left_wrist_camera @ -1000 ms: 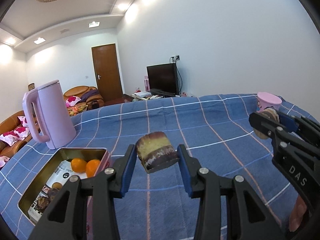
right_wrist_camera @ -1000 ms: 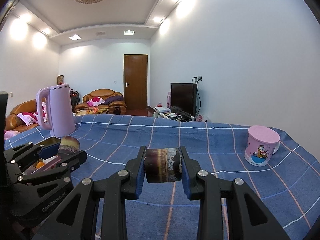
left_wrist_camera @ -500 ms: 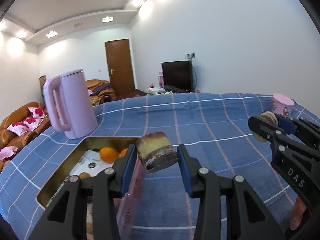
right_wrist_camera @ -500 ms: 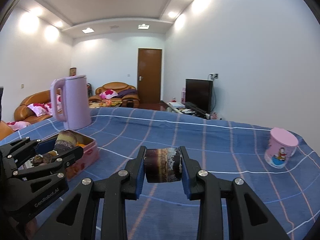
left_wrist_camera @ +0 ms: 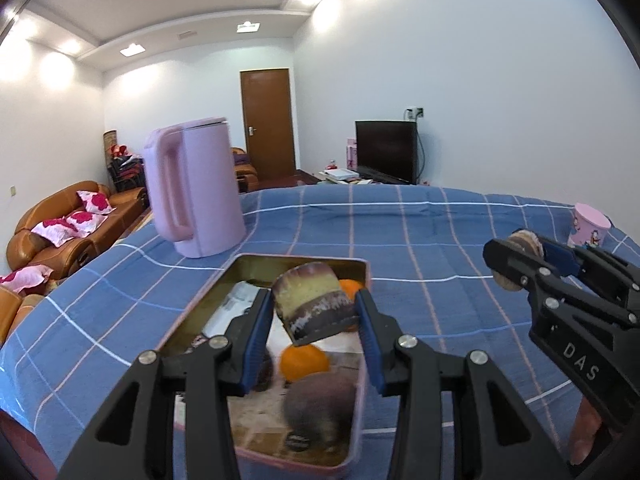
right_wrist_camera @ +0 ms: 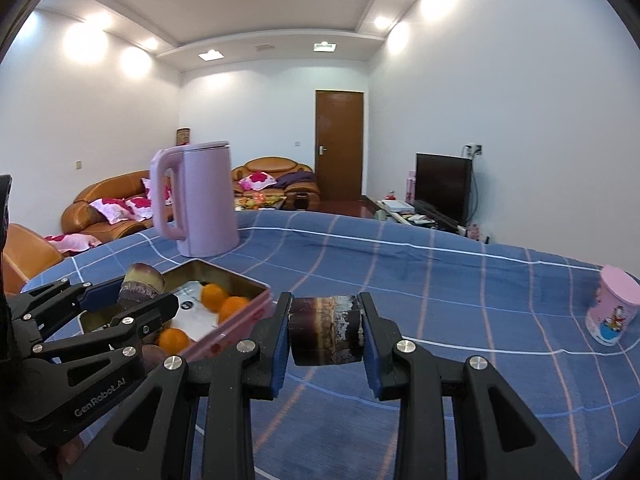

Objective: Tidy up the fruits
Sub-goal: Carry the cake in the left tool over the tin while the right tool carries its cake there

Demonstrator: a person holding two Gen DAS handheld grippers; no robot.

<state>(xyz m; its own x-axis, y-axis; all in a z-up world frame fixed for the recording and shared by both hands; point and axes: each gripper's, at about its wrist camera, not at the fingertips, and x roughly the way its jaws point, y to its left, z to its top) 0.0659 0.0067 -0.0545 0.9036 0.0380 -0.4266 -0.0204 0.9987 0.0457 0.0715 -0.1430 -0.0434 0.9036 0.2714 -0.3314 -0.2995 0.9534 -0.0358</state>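
Observation:
My left gripper (left_wrist_camera: 314, 312) is shut on a short piece of sugarcane (left_wrist_camera: 312, 306), yellow above and purple below, held over the pink tin box (left_wrist_camera: 360, 384). Inside the box lie oranges (left_wrist_camera: 304, 362), a dark round fruit (left_wrist_camera: 320, 404) and a printed sheet. My right gripper (right_wrist_camera: 325, 330) is shut on a second dark sugarcane piece (right_wrist_camera: 326, 330), above the blue cloth just right of the box (right_wrist_camera: 240, 316). Each gripper shows in the other's view: the right one (left_wrist_camera: 516, 258) with its cane end, the left one (right_wrist_camera: 138, 292) over the box.
A tall pink kettle (left_wrist_camera: 192, 192) stands behind the box on the blue checked tablecloth (left_wrist_camera: 420, 248). A pink cartoon cup (right_wrist_camera: 612, 310) sits at the far right. Beyond the table are sofas, a door and a television.
Both grippers have travelled left across the table with their sugarcane pieces. The box, once at the left, now lies under the left gripper; the kettle looms nearer.

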